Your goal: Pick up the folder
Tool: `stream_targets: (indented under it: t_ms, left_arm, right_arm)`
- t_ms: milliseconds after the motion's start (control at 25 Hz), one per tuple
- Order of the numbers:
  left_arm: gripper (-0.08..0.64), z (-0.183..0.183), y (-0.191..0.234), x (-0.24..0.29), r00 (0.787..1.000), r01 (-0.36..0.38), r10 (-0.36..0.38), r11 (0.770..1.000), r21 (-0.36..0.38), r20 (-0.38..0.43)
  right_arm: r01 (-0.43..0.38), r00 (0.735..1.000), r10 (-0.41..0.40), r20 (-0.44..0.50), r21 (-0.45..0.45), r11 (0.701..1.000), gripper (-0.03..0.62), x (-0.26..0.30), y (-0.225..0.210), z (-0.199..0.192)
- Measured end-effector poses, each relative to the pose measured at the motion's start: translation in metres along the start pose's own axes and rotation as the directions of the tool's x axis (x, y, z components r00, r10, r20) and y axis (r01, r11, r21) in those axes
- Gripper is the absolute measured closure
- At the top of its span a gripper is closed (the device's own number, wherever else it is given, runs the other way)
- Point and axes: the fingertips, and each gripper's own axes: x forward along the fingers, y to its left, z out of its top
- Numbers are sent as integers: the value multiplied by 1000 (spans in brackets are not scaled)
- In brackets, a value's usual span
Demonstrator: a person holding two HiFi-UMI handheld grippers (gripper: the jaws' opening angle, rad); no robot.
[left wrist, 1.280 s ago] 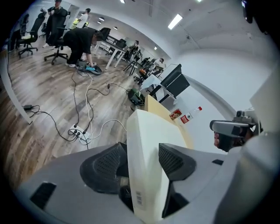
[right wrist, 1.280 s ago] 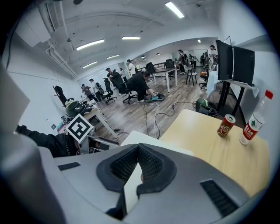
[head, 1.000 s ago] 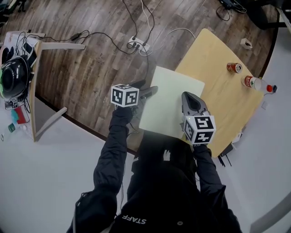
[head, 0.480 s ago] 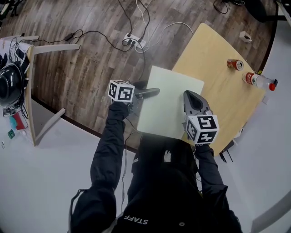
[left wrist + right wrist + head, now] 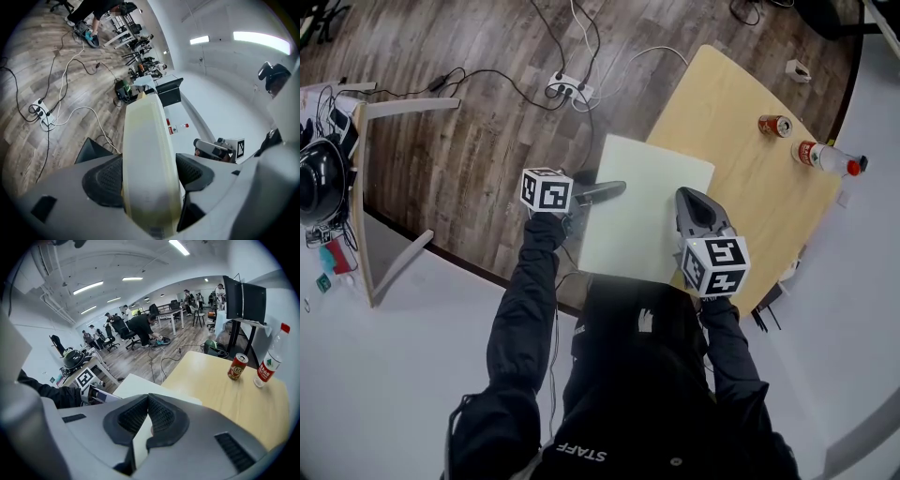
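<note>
Step in hand: two-gripper grasp of the pale cream rectangular folder (image 5: 642, 211); lift comes next

Folder is at the near-left corner of the light wooden table (image 5: 741, 94), left part overhanging the floor; cannot tell if it is clear of the top. Right gripper (image 5: 692, 199) is pressed together on the thin right long edge. Left gripper (image 5: 617, 190) is at the opposite long edge, jaws wide and closing. The folder's thick edge fills the gap and the pads seem to touch both faces. Long axis runs away from the person, leaning slightly right, far short edge towards the red drink can (image 5: 775, 125), well apart. Judged next: firm up the left hold, then raise both grippers together and level so the folder does not twist
</note>
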Motion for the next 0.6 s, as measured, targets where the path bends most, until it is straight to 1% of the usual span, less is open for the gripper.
stream_targets:
  t_ms: [120,240,440,600]
  left_arm:
    - [209,4,-18,-9,998,-44,43,999,30,46]
    - [218,4,-37,-19,992,-111,107,992,55,67]
    - [230,6,-75,-34,975,-209,196,970,122,107]
    - [236,2,-99,-40,958,-269,250,952,144,141]
  right_arm:
    - [2,1000,-2,20,3,1000,569,-14,1,4]
    - [0,999,0,44,4,1000,569,-30,4,8]
    - [-11,996,11,88,1,1000,569,-61,13,14]
    - [-24,993,26,119,-15,1000,569,-87,23,16]
